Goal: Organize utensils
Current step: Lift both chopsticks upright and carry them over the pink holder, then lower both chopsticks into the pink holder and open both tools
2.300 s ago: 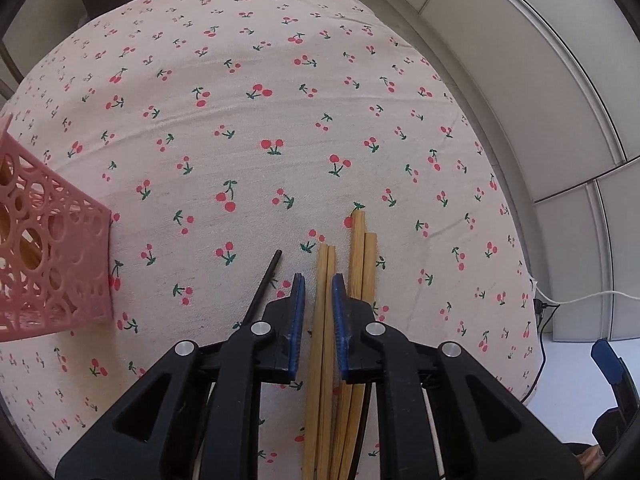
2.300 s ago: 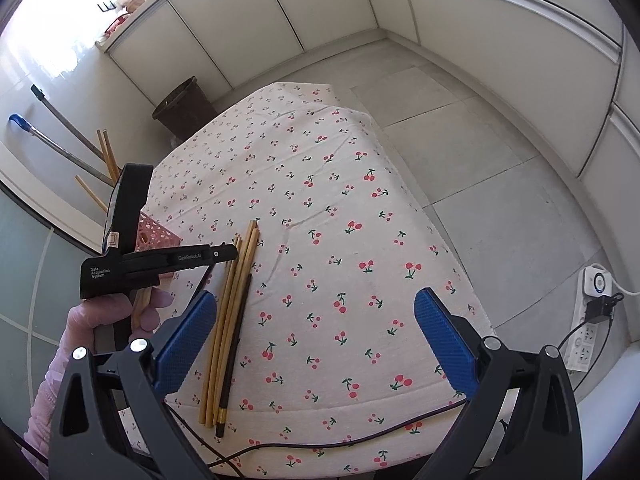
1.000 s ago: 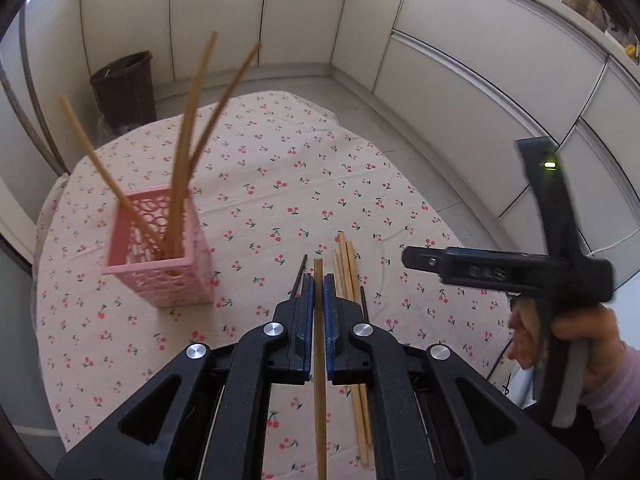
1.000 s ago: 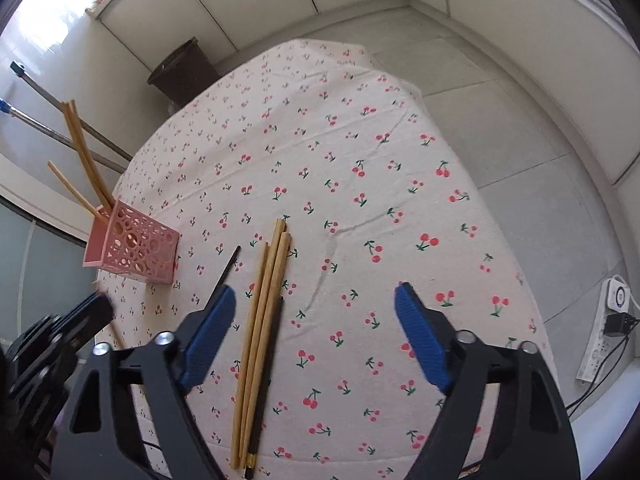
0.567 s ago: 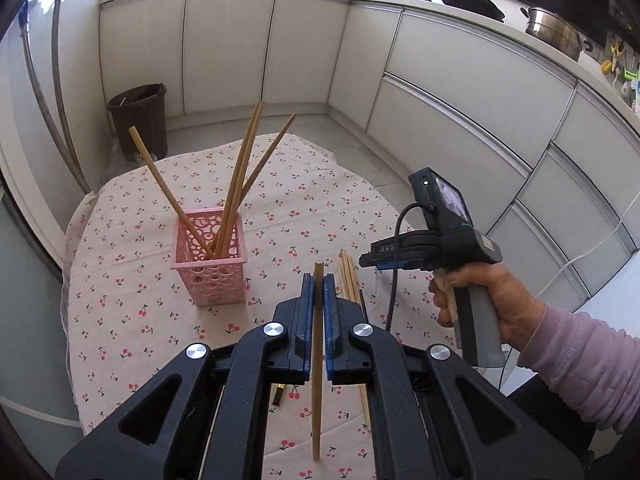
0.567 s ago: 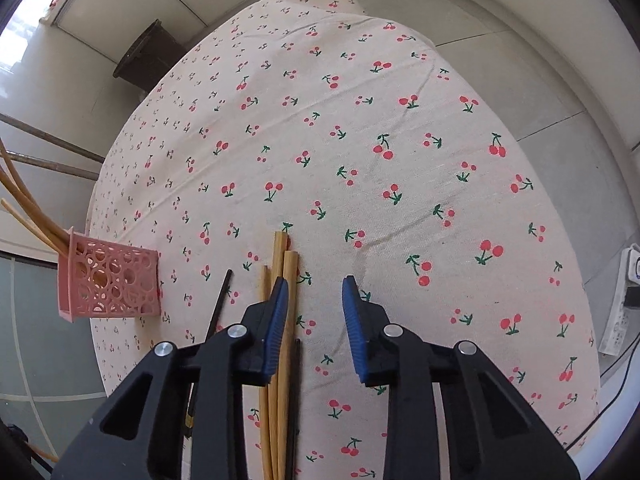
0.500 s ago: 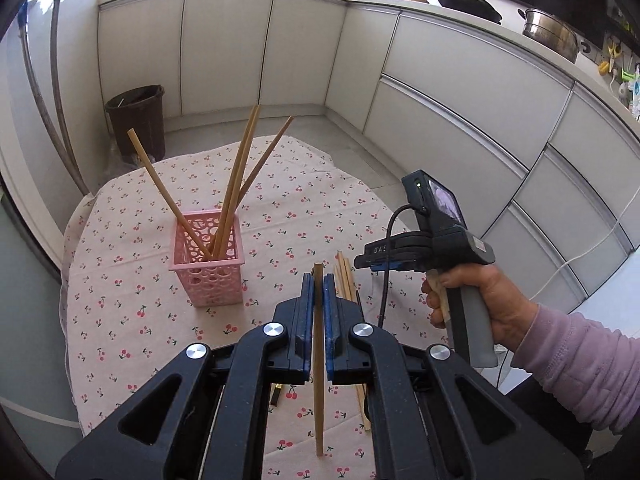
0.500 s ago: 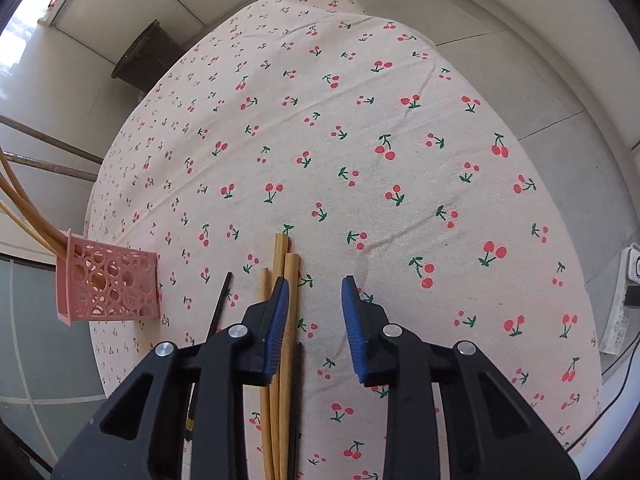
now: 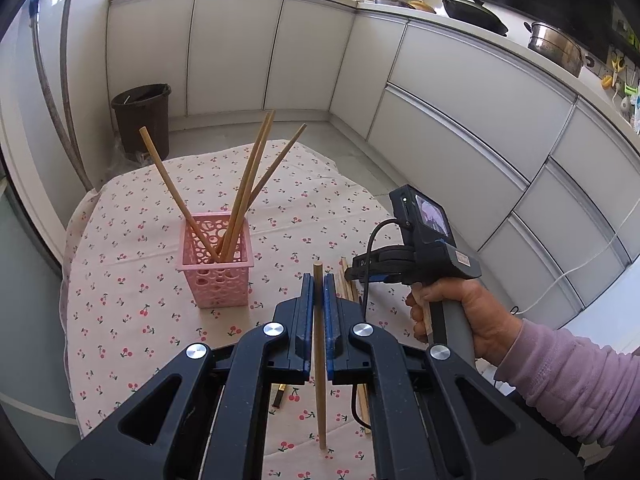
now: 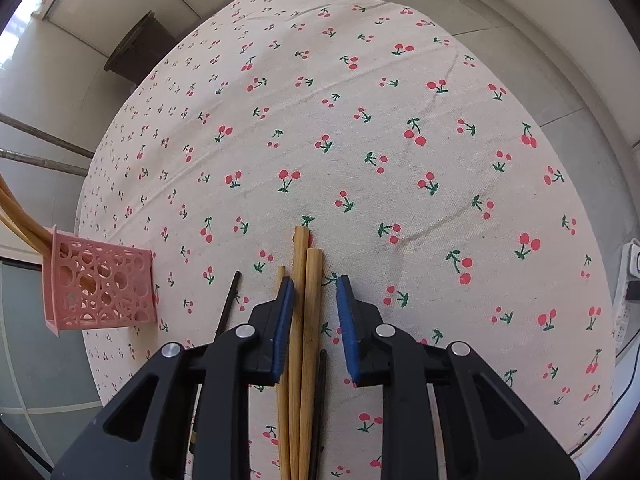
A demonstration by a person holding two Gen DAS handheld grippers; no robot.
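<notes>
Held chopstick (image 9: 319,344): 1 wooden stick is pinched between the blue pads of the left gripper (image 9: 319,280); its tip stands just past the pads, and its long end hangs below them, above the tablecloth.
Left gripper: its jaws are closed tight on that stick, with no gap seen on either side of it; it is raised above the table and angled downward.
Loose chopsticks (image 10: 301,320): 3 wooden sticks are laid side by side on the tablecloth, tips pointing away from the camera; 2 thin dark sticks (image 10: 227,306) are laid along them, 1 on each side.
Right gripper (image 10: 314,284): it is lowered over the loose sticks. Its jaws have just been closing and now stand narrow, set around 2 of the wooden sticks. The left pad is touching or nearly touching 1 stick, while bare cloth is seen between the right pad and the other; the 3rd wooden stick lies outside the left pad.
Basket (image 9: 217,258): a pink holder with round holes is stood upright on the table, well to the left of the loose sticks; 4 wooden sticks (image 9: 248,184) are leaned in it, fanned outward.
Right hand (image 9: 460,312): it is wrapped around the grey handle of the right gripper, with a lilac sleeve (image 9: 568,380) at the wrist.
Tablecloth (image 10: 400,80): pale cloth printed with red cherries is spread over the whole table.
Surroundings: white cabinets (image 9: 460,92) are seen around the room, with a dark bin (image 9: 141,116) on the floor beyond the table.
</notes>
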